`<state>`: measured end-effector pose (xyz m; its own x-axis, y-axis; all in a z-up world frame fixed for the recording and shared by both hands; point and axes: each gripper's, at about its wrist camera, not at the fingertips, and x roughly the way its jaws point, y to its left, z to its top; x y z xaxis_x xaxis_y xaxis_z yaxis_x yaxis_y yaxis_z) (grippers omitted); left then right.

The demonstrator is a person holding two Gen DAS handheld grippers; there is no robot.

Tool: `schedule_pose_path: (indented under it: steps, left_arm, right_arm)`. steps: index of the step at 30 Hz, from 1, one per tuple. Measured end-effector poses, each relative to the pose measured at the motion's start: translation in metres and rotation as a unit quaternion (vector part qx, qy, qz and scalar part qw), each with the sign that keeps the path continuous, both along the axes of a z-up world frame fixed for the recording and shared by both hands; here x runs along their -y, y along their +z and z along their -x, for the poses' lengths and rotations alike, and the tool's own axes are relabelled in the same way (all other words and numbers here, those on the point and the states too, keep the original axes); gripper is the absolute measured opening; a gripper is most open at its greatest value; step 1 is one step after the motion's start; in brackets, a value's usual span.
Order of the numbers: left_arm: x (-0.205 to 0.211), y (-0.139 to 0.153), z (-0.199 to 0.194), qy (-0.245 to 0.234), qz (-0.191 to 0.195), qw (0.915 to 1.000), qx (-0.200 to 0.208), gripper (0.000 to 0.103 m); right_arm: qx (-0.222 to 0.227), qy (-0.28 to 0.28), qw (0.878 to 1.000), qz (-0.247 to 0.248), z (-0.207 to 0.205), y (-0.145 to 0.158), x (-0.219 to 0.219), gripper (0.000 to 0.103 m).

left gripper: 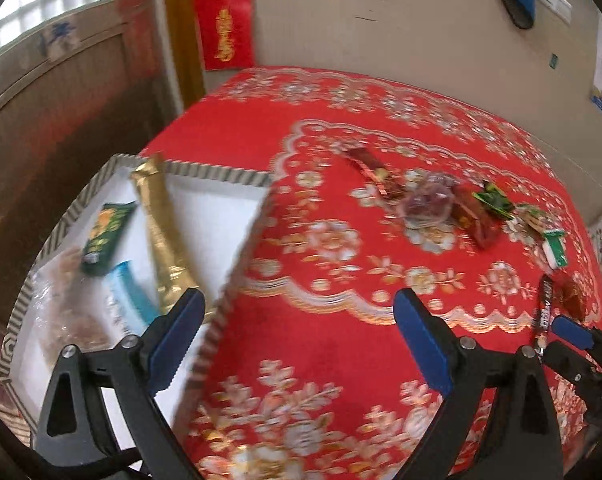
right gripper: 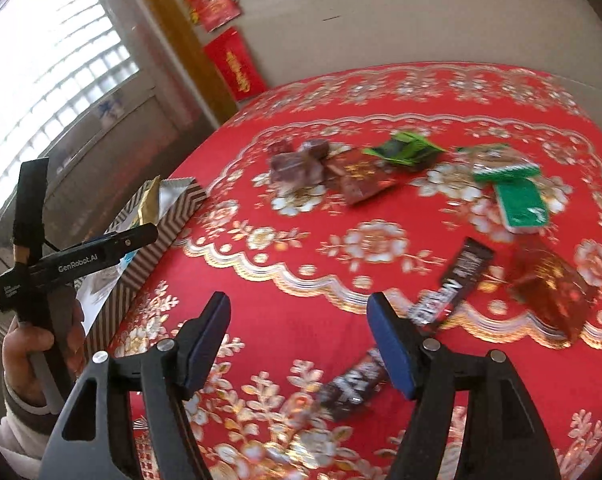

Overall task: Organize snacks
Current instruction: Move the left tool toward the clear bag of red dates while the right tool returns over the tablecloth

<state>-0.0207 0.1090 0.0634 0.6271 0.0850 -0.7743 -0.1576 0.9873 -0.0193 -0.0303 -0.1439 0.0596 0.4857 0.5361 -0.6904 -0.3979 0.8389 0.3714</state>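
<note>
The snacks lie in 2 groups on a table (left gripper: pixel 341 352) covered with a red flowered cloth. At the left edge sits a striped box (left gripper: pixel 221 170) with a white inside, and in it lie a long gold packet (left gripper: pixel 161 224), a dark green packet (left gripper: pixel 105 236), a pale blue packet (left gripper: pixel 127 296) and a clear bag of brownish pieces (left gripper: pixel 61 308). Further right, toward the far side of the table, loose snacks are scattered: a clear tub (left gripper: pixel 427 202), a dark red packet (right gripper: pixel 365 180), a bright green wrapper (right gripper: pixel 407 150) and a green-and-white packet (right gripper: pixel 519 196). Nearer lie a black bar (right gripper: pixel 457 280), a second black bar (right gripper: pixel 353 384) and a shiny red packet (right gripper: pixel 549 292).

The left hand-held gripper (left gripper: pixel 299 344) hangs over the near right corner of the box, its blue-padded jaws spread wide with nothing between them. The right hand-held gripper (right gripper: pixel 299 344) is over the cloth with its jaws apart and gripping nothing; the second black bar lies on the table beneath its right finger. A hand (right gripper: pixel 41 352) holds the left tool's handle beside the box.
</note>
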Motion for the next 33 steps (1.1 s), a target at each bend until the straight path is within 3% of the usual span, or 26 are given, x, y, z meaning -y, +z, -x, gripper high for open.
schedule_pose_path:
  steps: [16,33]
  left_arm:
    - [0.049,0.001,-0.053,-0.063,0.02,0.9978,-0.012,0.095]
    - [0.085,-0.017,-0.127,-0.166,-0.027,0.9842,-0.054,0.095]
  right_arm:
    - [-0.008,-0.039,0.999,-0.021,-0.007,-0.003,0.046,0.072]
    - [-0.022,-0.042,0.998,-0.029,-0.02,-0.014,0.056,0.073]
